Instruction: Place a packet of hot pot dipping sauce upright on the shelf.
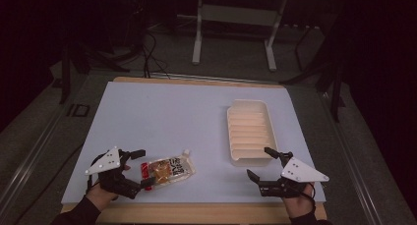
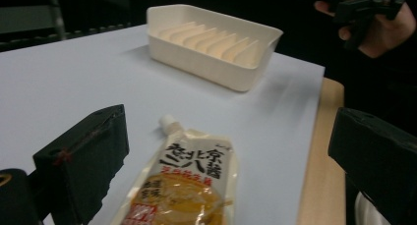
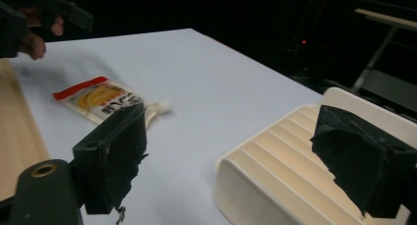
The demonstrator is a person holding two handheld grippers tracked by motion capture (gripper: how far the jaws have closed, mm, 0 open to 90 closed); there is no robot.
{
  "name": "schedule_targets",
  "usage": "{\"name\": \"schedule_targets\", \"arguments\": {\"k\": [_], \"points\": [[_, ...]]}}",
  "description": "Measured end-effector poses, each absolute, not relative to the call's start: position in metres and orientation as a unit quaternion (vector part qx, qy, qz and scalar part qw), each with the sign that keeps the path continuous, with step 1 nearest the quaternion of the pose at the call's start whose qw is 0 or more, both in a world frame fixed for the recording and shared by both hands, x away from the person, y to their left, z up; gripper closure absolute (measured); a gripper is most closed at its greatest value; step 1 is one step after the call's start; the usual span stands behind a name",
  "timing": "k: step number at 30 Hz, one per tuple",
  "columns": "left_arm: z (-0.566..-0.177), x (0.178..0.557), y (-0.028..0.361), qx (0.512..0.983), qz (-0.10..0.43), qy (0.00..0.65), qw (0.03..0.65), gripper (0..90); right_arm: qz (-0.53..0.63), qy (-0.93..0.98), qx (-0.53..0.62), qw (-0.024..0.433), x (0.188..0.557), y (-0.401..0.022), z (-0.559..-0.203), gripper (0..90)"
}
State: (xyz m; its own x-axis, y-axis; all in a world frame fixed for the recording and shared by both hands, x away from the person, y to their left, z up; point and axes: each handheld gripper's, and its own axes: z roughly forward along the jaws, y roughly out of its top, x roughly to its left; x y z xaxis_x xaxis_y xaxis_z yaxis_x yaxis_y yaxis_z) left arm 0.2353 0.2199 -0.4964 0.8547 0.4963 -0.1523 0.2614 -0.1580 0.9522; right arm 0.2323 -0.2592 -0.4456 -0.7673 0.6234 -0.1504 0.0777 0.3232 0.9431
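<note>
Observed on the pale blue rectangular table top point(image 1: 162, 117): a flat, clear plastic sauce pouch with a red bottom band, black printed characters and a white spout point(image 1: 167, 170) lies flat at about seven o'clock on the surface, spout pointing toward three o'clock. A cream-coloured ribbed plastic tray point(image 1: 248, 131) sits at about three o'clock, empty, well apart from the pouch.

The left gripper point(image 1: 140, 168) is at the pouch's red-banded end. Its jaws stand wide apart, one on either side of that end; in the left gripper view the pouch point(image 2: 189, 185) lies between them with a gap on both sides, so the pads do not press on it. The right gripper point(image 1: 262, 162) hovers at the tray's near end, at about five o'clock on the table, jaws likewise apart and holding nothing; the right gripper view shows the tray point(image 3: 295, 171) between and beyond its jaws.

Judgement: the step in hand is the approach to grasp the pouch; nothing is yet lifted. The likely destination is the tray. The next move calls for the left jaws to settle lower and close squarely on the pouch's end. The pouch is thin and limp, so a shallow bite could slip.
</note>
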Motion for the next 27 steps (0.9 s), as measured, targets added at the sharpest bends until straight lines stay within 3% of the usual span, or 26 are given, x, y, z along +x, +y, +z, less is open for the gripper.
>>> {"name": "schedule_targets", "arguments": {"k": [7,15,27], "points": [[-0.499,0.236,0.217,0.767,0.093,0.252,0.583,2.1,0.525,0.785,0.243,0.222,0.234,-0.256,-0.447,12.7],[-0.492,0.235,0.215,0.764,0.111,0.263,0.578,2.1,0.525,0.783,0.236,0.236,0.228,-0.255,-0.444,11.0],[-0.475,0.236,0.193,0.790,0.073,0.236,0.561,2.1,0.543,0.773,0.236,0.227,0.217,-0.256,-0.440,11.0]]}}
